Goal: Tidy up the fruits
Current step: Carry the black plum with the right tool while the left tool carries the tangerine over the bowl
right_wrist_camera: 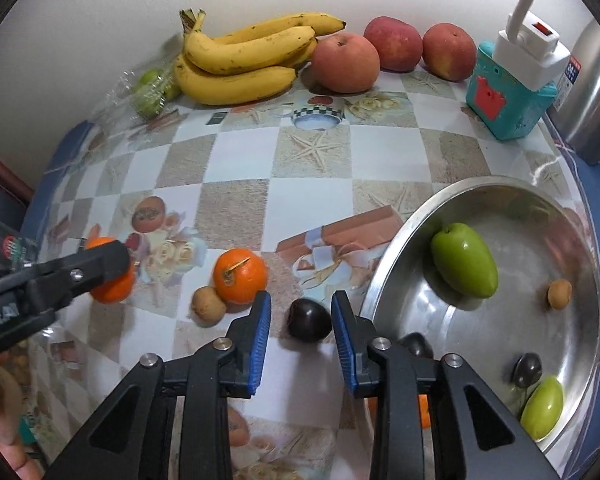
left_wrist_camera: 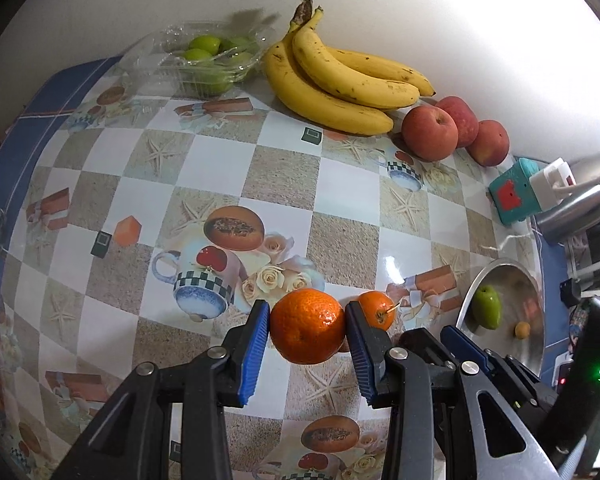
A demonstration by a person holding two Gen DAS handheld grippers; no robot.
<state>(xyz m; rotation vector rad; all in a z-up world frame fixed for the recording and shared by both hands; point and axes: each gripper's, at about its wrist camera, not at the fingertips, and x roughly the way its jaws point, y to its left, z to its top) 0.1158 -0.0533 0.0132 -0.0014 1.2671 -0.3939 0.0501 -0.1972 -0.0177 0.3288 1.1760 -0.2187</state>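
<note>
My left gripper (left_wrist_camera: 307, 336) is shut on a large orange (left_wrist_camera: 306, 332), its blue pads pressing both sides; the right wrist view shows that orange (right_wrist_camera: 114, 286) at the left. My right gripper (right_wrist_camera: 302, 338) stands open around a dark plum (right_wrist_camera: 309, 320) that lies on the tablecloth, with a gap to the left pad. A smaller orange with a stem (right_wrist_camera: 240, 276) and a brown kiwi-like fruit (right_wrist_camera: 208, 306) lie just left of it. The steel bowl (right_wrist_camera: 452, 344) at the right holds two green fruits (right_wrist_camera: 464, 260), a small brown fruit (right_wrist_camera: 560, 294) and a dark plum (right_wrist_camera: 527, 368).
Against the back wall lie a bunch of bananas (right_wrist_camera: 240, 60), three red apples (right_wrist_camera: 346, 62) and a clear plastic box of green fruits (left_wrist_camera: 204, 60). A teal toy box (right_wrist_camera: 508, 96) and a steel flask (right_wrist_camera: 592, 100) stand at the back right.
</note>
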